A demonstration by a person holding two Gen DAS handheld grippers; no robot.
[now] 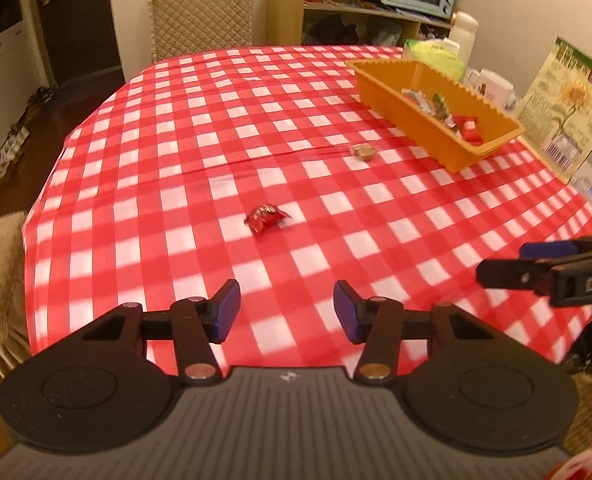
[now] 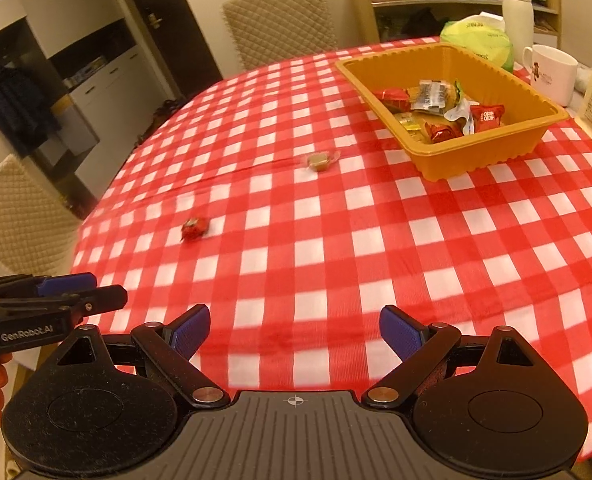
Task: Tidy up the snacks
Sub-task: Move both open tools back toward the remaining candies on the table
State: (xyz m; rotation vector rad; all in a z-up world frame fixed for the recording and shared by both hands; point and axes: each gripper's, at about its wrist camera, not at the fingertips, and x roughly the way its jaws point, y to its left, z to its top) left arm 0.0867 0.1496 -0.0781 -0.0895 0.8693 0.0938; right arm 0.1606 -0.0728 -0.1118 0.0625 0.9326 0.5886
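A red-wrapped snack (image 1: 267, 217) lies on the checked tablecloth ahead of my left gripper (image 1: 287, 309), which is open and empty above the near table edge. It also shows in the right wrist view (image 2: 194, 228). A small tan candy (image 1: 363, 151) (image 2: 318, 161) lies near the orange tray (image 1: 491, 151) (image 2: 475, 160), which holds several wrapped snacks (image 2: 435, 108). My right gripper (image 2: 295, 330) is open and empty over the near cloth. Each gripper shows at the edge of the other's view: the right one (image 1: 507, 264) and the left one (image 2: 84, 292).
A white mug (image 2: 551, 72), a green bag (image 2: 479, 40) and a white bottle (image 2: 516, 12) stand behind the tray. A printed box (image 1: 567, 108) stands at the right edge. Quilted chairs (image 1: 202, 12) (image 2: 20, 216) stand at the far and left sides.
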